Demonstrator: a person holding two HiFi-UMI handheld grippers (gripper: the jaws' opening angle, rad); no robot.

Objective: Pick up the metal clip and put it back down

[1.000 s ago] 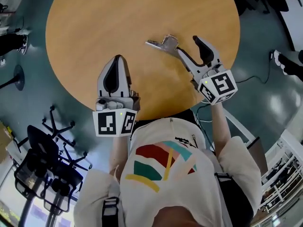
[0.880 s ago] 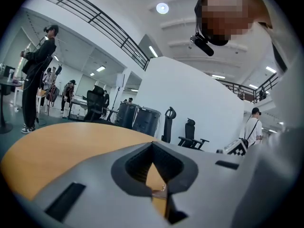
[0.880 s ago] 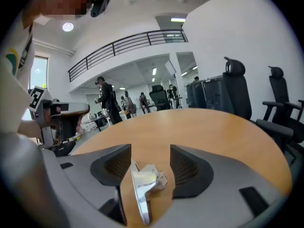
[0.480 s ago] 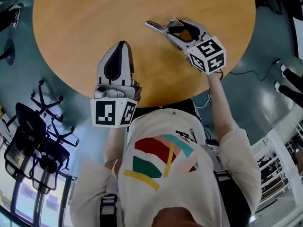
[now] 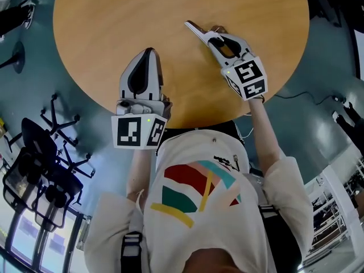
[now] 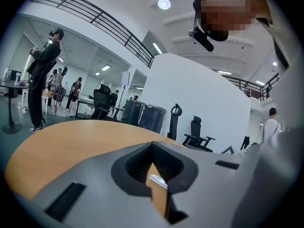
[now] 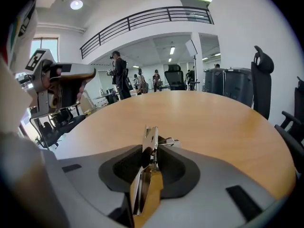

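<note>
Gripping the metal clip [image 5: 196,29] in your right claw [image 5: 216,36], jaws having just closed onto it, toward the desk's [image 5: 102,21] right edge, your left claw [image 5: 149,54] closed on nothing, over the near edge.

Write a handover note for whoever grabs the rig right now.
Left gripper: shut, empty, over the near part of the table.
Right gripper: jaws have just been closing and are now shut on the clip.
Clip: on the right part of the table, one end sticking out past the jaws. It looks not yet lifted, though the pictures don't settle that.
Done: reach and grip.
Left: lift the clip, set it back down, open the jaws.
</note>
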